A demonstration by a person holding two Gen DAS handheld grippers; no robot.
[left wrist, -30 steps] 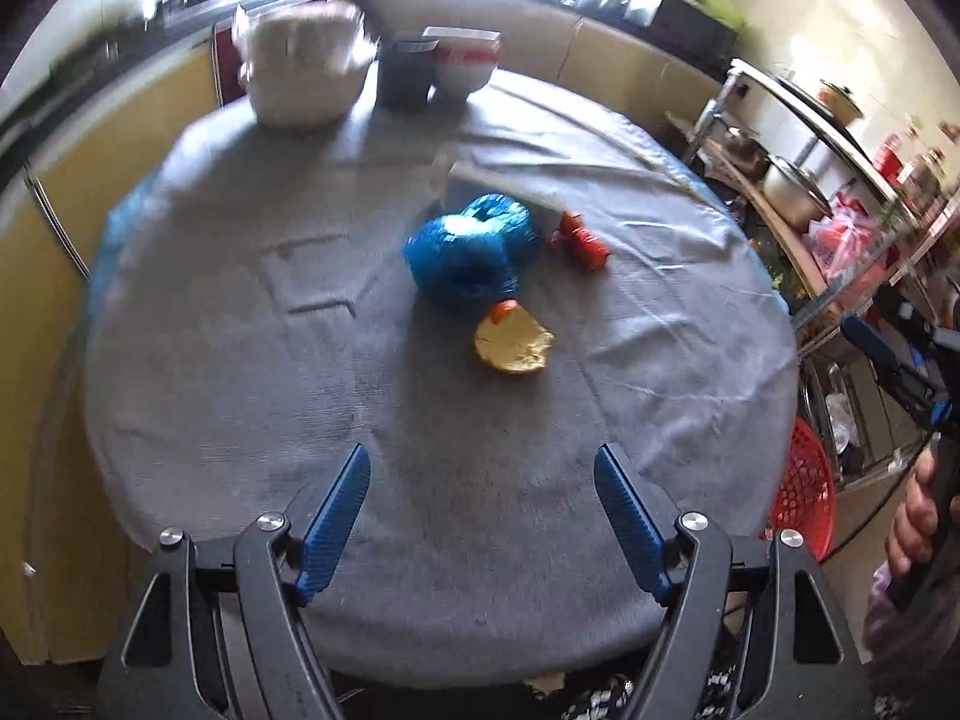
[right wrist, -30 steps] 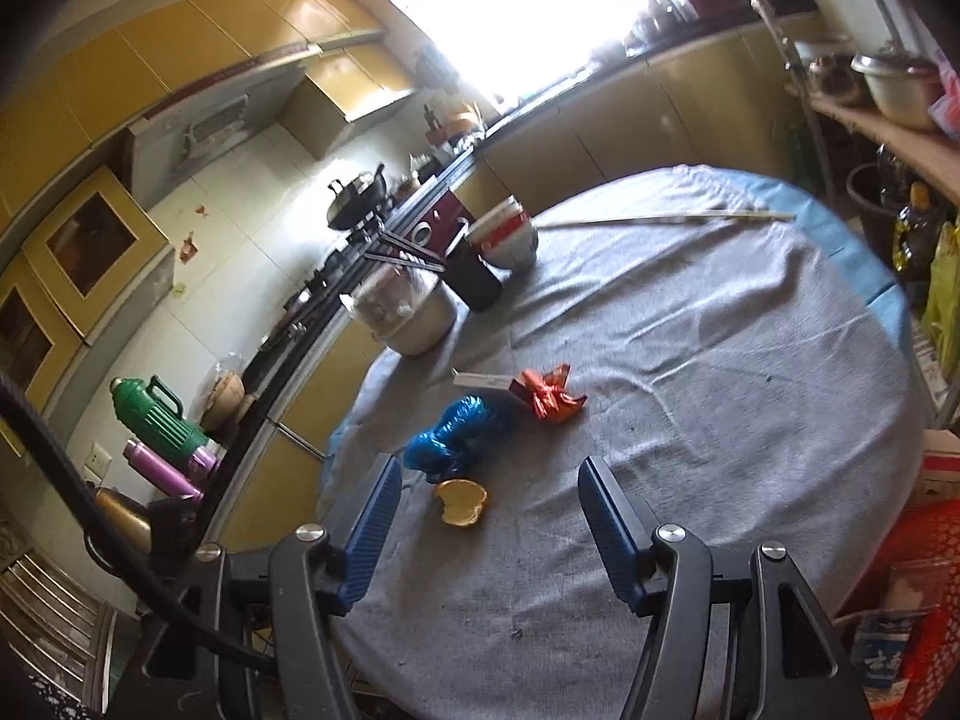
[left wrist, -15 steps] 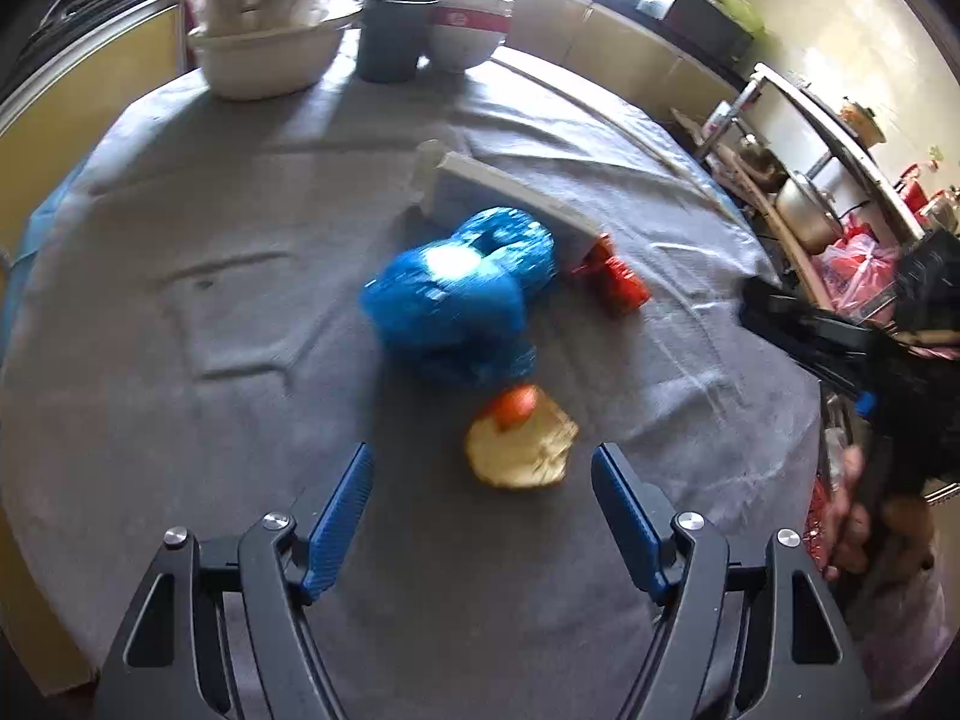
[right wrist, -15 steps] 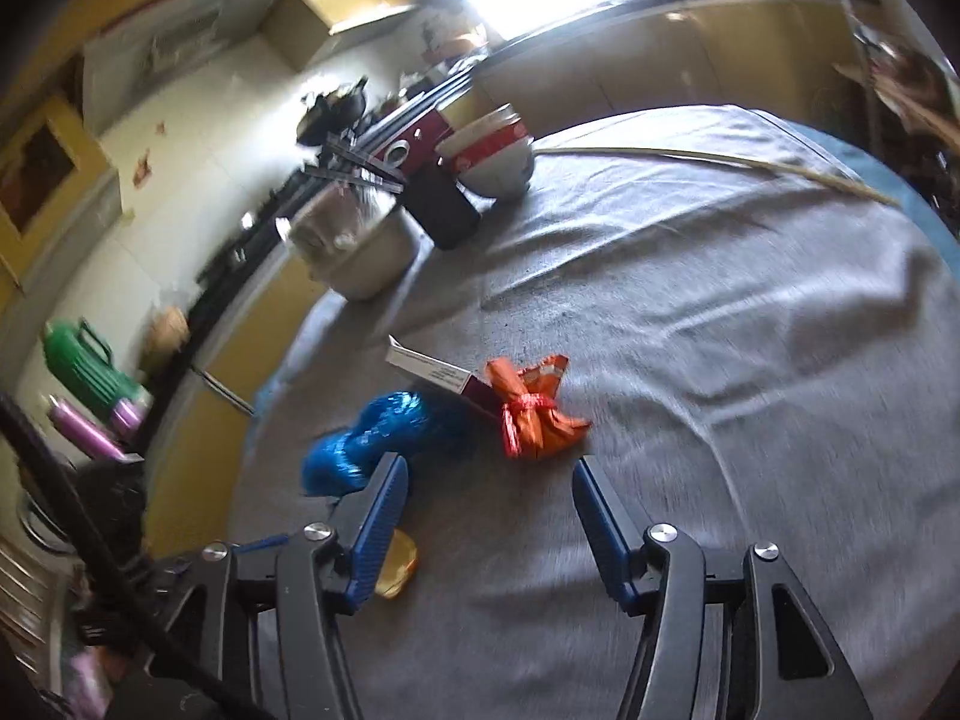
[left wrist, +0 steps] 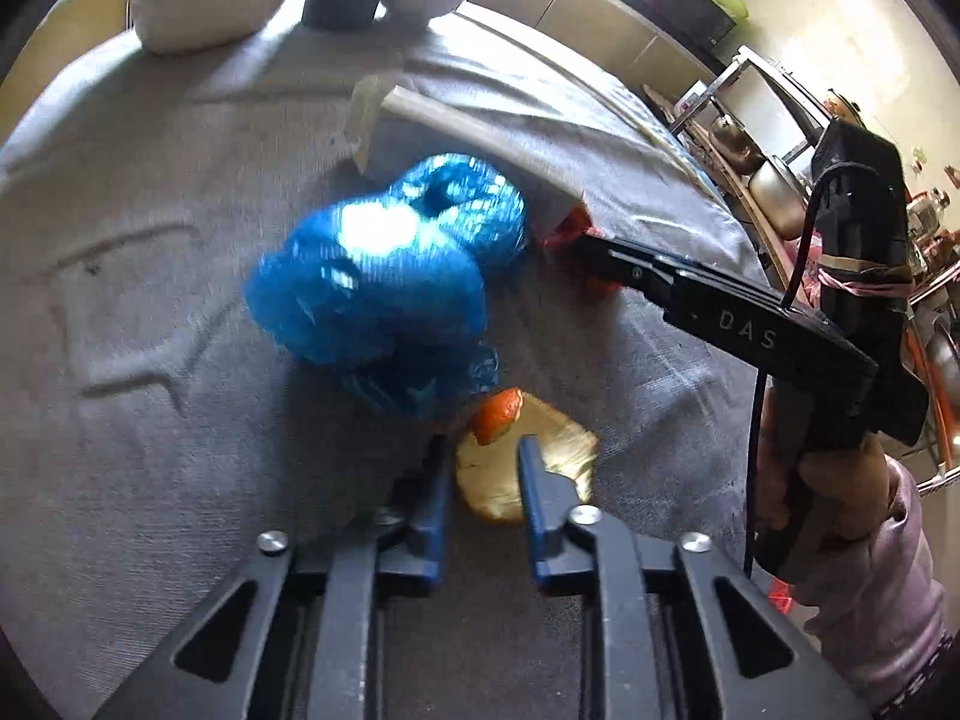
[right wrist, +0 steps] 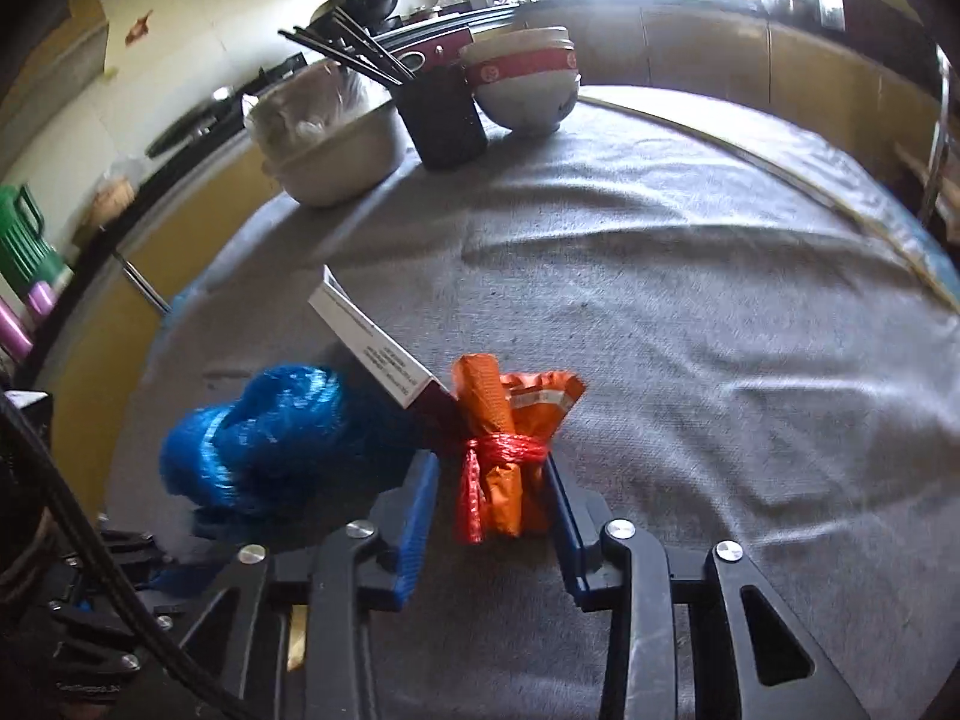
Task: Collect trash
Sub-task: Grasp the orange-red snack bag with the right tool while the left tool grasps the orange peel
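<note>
On the grey tablecloth [left wrist: 150, 330] lies a pale orange peel [left wrist: 564, 450] with an orange scrap on top. My left gripper [left wrist: 483, 450] has its jaws closing on the peel's left part, and the pads press it. A crumpled blue net bag [left wrist: 384, 276] sits just beyond, with a white carton [left wrist: 480, 132] behind it. In the right wrist view an orange wrapper bundle [right wrist: 504, 438] tied with red net lies between the closing jaws of my right gripper [right wrist: 489, 468]. A dark gap remains at the left pad. The blue bag [right wrist: 264, 438] and the carton [right wrist: 372, 348] lie to its left.
At the table's far edge stand a white basin [right wrist: 330, 144], a black cup [right wrist: 444, 114] holding chopsticks and a red-banded bowl [right wrist: 522, 84]. A hand in a pink sleeve [left wrist: 840, 480] holds the right gripper's handle. A metal rack [left wrist: 768, 120] with pots stands to the right.
Both grippers came down and forward to the trash. The left jaws closed from wide open onto the peel. The right jaws narrowed around the orange bundle.
</note>
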